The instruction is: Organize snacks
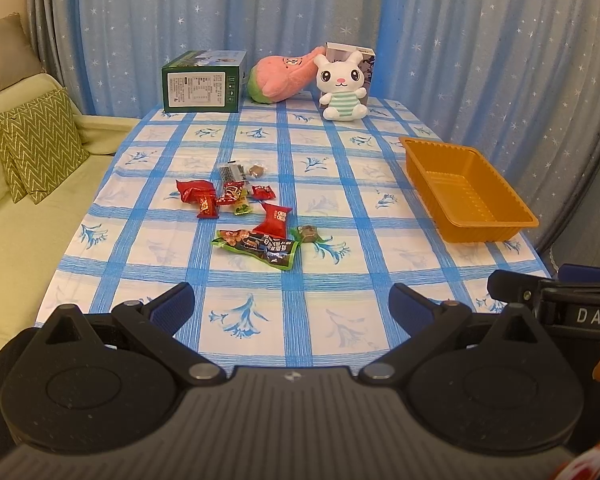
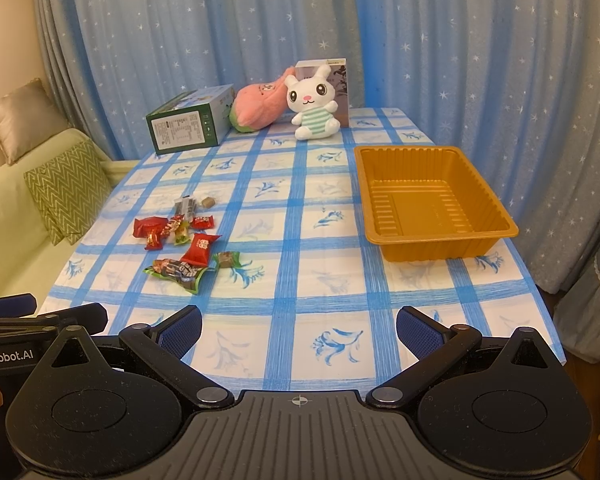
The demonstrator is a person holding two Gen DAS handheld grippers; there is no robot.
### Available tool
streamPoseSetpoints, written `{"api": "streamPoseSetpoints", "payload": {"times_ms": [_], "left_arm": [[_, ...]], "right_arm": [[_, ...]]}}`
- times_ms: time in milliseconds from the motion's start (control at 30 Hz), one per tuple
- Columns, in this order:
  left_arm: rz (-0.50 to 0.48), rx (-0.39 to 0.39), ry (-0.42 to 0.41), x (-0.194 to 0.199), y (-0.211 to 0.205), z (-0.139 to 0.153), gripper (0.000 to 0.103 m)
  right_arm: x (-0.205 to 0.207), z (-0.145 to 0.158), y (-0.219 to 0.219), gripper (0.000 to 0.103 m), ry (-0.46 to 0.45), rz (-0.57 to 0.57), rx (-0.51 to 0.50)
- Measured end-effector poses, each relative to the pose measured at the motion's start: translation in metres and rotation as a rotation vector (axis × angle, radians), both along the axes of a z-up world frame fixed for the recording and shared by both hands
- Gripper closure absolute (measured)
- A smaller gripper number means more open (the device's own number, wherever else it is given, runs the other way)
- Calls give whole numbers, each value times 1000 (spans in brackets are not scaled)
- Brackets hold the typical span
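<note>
A: Which step is in hand?

B: The very first one, it is judged. Nothing is held yet. The left gripper (image 1: pixel 292 308) is spread wide, and only the blue-and-white checked tablecloth (image 1: pixel 340 208) is seen between its blue pads. The right gripper (image 2: pixel 299 330) is spread just as wide, and nothing is held in it either. Both are kept low at the near edge of the table.

A: Where are the snacks?

B: The small wrapped snacks (image 1: pixel 240 204) are scattered in a loose bunch on the left-middle of the cloth. A long green and dark snack packet (image 1: pixel 260 248) is found nearest, with a red square sweet packet (image 1: pixel 275 218) touching its far side. More little red wrappers (image 2: pixel 156 230) are seen further back.

A: And where are they meant to go?

B: Most likely into the orange ribbed plastic tray (image 2: pixel 432 200), which is set on the right side, well apart from the bunch. Nothing is seen in it.

A: What is needed next?

B: One gripper must be brought forward and down over a single packet, likely the nearest one. The pads should be placed on both sides of it and then closed. Care is needed, since the wrappers are thin, flat and close together, so two could be pinched at once.
</note>
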State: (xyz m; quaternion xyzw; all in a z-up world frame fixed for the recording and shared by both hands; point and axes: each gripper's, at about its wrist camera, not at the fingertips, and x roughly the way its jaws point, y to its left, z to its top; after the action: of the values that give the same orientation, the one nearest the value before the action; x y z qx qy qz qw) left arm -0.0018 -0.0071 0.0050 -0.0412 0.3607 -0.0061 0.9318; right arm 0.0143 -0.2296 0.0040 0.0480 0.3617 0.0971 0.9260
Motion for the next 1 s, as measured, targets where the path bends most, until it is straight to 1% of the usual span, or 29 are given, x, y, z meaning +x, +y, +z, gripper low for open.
{"api": "streamPoseSetpoints", "payload": {"times_ms": [200, 300, 767, 1000], "left_arm": [[2, -2, 3, 1, -2, -2, 1], [2, -5, 7, 2, -1, -5, 1], [1, -23, 24, 7, 7, -15, 1], [16, -28, 42, 21, 19, -26, 1]], "right_arm": [[0, -1, 3, 0, 4, 3, 0], [5, 3, 11, 0, 11, 5, -1], [10, -15, 4, 0, 21, -1, 17], [27, -29, 7, 0, 7, -5, 43]]}}
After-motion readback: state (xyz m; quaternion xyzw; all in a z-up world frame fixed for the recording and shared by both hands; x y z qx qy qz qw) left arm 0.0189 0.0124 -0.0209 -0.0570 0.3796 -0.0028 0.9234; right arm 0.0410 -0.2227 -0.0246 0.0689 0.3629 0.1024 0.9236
